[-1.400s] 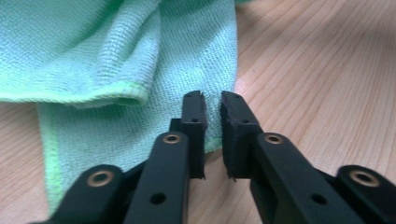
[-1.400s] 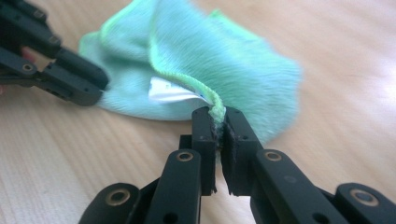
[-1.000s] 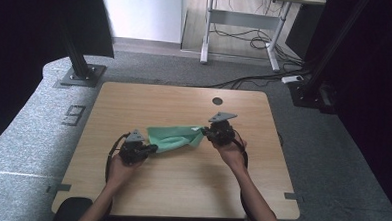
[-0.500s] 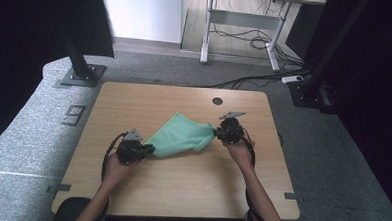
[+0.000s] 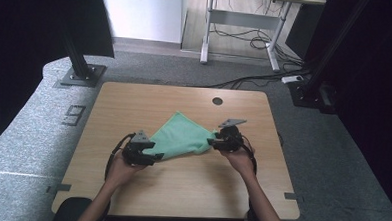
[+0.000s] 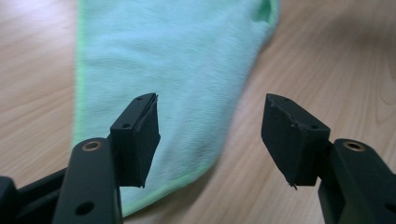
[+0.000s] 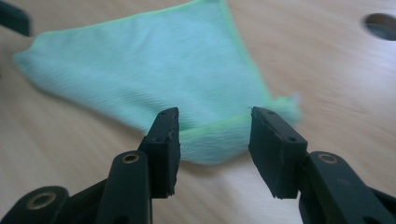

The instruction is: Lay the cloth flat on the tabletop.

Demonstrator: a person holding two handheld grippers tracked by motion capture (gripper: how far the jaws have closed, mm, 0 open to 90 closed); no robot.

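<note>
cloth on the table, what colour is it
The cloth is mint green with a brighter green stitched edge, plain and unpatterned; the right gripper view shows it best.

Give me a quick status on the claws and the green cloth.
Left claw and right claw open, jaws just been opening, nothing gripped. Green cloth lies folded on table. Nothing in the way.

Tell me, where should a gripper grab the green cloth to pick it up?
Probably at a pointed corner. The green cloth lies flat on the table, folded into a triangle, so its middle offers nothing to pinch. Its corners lie right by the left gripper and right gripper; each could slide in low from its own side.
</note>
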